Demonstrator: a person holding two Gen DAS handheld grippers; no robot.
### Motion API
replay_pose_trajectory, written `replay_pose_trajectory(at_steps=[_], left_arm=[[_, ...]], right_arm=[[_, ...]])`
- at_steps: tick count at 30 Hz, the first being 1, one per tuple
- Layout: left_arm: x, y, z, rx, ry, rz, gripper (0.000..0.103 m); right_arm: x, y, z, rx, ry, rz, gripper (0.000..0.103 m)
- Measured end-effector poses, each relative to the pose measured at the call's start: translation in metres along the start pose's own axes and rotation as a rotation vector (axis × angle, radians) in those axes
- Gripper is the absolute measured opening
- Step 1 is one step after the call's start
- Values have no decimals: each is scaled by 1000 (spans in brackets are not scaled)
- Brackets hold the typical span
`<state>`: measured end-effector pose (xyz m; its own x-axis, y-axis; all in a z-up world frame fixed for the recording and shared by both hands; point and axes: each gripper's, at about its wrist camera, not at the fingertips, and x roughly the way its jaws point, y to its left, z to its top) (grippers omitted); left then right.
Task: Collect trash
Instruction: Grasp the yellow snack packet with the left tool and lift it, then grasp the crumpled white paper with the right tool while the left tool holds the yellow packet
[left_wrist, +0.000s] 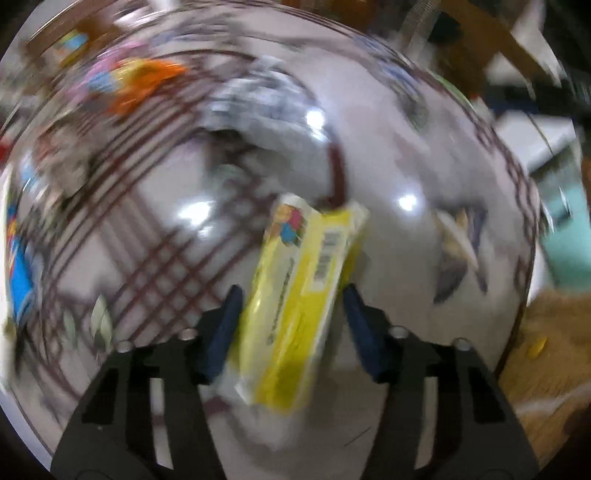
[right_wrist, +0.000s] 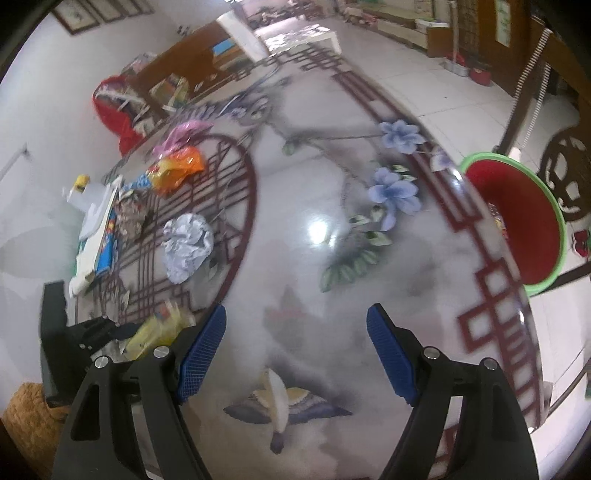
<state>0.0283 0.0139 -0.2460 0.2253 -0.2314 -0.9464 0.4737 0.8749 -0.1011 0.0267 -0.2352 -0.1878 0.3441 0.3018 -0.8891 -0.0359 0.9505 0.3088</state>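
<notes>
In the blurred left wrist view, a yellow and white wrapper with a barcode lies between the blue pads of my left gripper; whether the pads press it is unclear. The same wrapper and the left gripper's black body show at lower left in the right wrist view. My right gripper is open and empty above the glossy painted round table. On the table's left lie a crumpled silver foil, an orange and yellow wrapper and a pink wrapper.
A red basin with a green rim stands beyond the table's right edge. A white plastic bottle and blue packaging lie at the table's left edge. A red bag and wooden furniture stand behind. A tan cushion sits beside the table.
</notes>
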Motion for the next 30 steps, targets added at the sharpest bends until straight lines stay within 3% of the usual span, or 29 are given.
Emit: replay_pose_trajectory(at_steps=[2, 7, 11, 14, 19, 22, 24, 27, 30], left_arm=[[-16, 15, -2, -146, -62, -4, 36], [-59, 49, -12, -444, -258, -8, 36], [-76, 63, -13, -548, -336, 36, 36], [-65, 72, -15, -586, -298, 78, 37], [-44, 89, -32, -689, -223, 71, 40], [-41, 92, -39, -701, -209, 91, 52], [-44, 92, -39, -699, -219, 108, 67], [-44, 94, -35, -696, -236, 98, 74], [-36, 95, -32, -695, -206, 99, 74]], right_arm=[[7, 11, 4, -23, 20, 10, 76], [27, 43, 25, -90, 49, 48, 76], [48, 72, 43, -169, 73, 62, 76], [67, 93, 54, -217, 99, 64, 76], [96, 115, 68, -268, 129, 51, 76], [113, 121, 72, -265, 169, 53, 76], [122, 123, 73, -261, 187, 57, 76], [131, 126, 73, -270, 204, 55, 76], [138, 127, 73, -276, 223, 51, 76]])
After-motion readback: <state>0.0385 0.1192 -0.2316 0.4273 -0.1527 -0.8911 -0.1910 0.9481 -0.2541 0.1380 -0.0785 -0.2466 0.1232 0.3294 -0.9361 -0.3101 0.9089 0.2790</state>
